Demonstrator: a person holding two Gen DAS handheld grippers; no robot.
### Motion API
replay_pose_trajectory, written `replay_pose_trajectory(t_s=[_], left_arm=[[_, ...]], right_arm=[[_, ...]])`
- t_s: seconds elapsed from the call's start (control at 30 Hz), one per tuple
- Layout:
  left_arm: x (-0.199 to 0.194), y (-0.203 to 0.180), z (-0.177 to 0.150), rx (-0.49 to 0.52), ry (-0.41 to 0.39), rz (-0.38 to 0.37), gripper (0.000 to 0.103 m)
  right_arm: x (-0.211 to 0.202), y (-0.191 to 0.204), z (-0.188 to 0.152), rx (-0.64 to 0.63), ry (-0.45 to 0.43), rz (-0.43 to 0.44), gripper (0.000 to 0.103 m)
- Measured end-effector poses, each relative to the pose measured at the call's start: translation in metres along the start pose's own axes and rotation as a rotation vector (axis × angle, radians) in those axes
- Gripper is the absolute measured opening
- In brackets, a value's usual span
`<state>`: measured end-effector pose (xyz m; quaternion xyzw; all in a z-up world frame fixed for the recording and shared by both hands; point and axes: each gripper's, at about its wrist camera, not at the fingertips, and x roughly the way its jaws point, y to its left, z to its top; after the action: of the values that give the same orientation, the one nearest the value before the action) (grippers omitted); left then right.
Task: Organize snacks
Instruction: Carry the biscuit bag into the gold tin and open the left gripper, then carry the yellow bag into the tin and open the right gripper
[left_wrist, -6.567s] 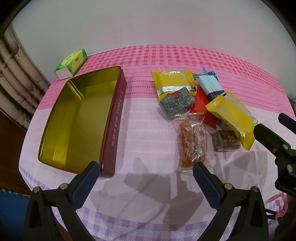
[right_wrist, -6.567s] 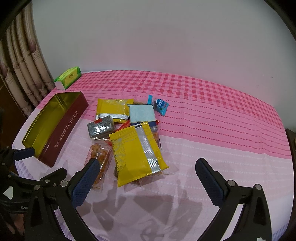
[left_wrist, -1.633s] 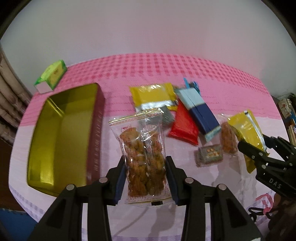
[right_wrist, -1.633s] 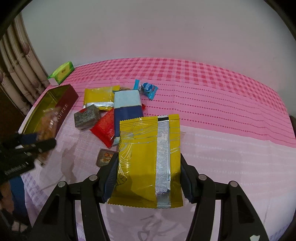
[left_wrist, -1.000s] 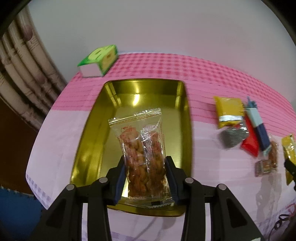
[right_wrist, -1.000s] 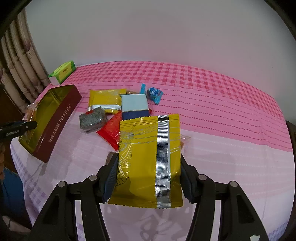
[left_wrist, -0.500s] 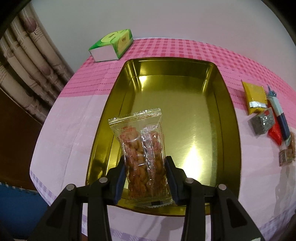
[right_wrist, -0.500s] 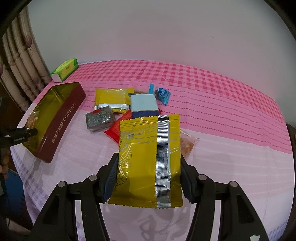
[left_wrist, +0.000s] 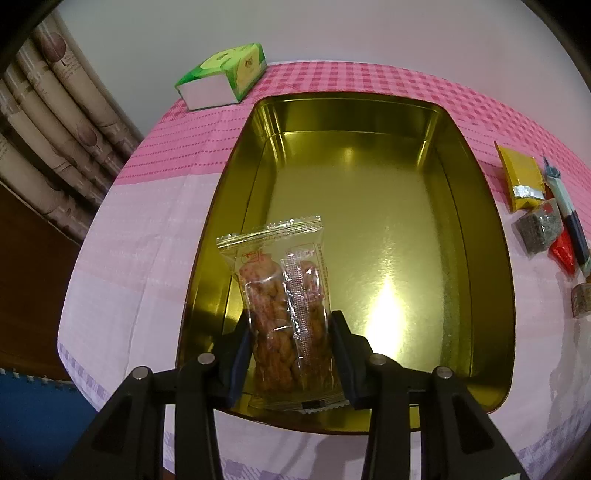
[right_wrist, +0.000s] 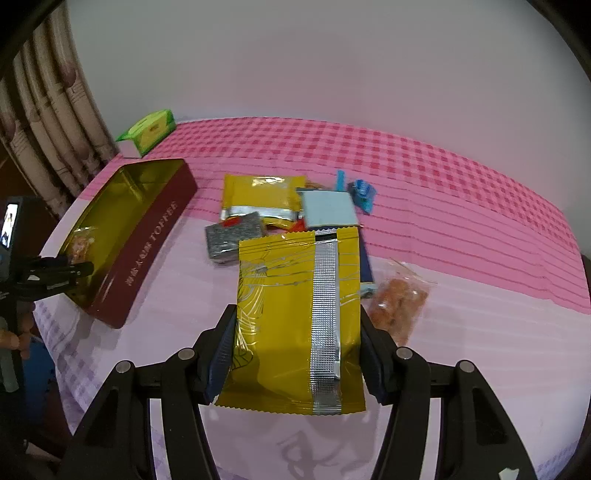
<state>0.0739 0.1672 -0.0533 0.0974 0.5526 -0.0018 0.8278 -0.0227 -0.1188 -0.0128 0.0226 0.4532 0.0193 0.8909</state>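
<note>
The left tongs (left_wrist: 291, 354) squeeze a clear bag of fried snacks (left_wrist: 286, 314) over the near end of the gold toffee tin (left_wrist: 480, 221). The right tongs (right_wrist: 295, 354) squeeze a yellow snack packet (right_wrist: 295, 314) above the table (right_wrist: 461, 332), the snack pile just ahead.

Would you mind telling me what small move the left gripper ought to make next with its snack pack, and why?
Probably lower a little and open. The left gripper is shut on the clear pack of fried snacks, which already hangs over the near-left corner of the gold toffee tin, and the tin floor beneath looks bare. The right gripper, shut on the yellow foil packet, can wait.
</note>
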Motion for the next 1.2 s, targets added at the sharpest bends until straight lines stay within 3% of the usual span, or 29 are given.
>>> replay_pose_trajectory(t_s=[0.73, 1.03, 1.2], left_arm=[[-0.008, 0.003, 0.0, -0.011, 0.002, -0.003, 0.047], [-0.04, 0.012, 0.003, -0.04, -0.107, 0.005, 0.047], [-0.046, 0.028, 0.003, -0.084, -0.123, 0.013, 0.047]], right_arm=[[0.01, 0.054, 0.009, -0.076, 0.008, 0.046, 0.056], [0.015, 0.081, 0.022, -0.093, -0.003, 0.088, 0.056], [0.017, 0.102, 0.03, -0.111, -0.008, 0.117, 0.056]])
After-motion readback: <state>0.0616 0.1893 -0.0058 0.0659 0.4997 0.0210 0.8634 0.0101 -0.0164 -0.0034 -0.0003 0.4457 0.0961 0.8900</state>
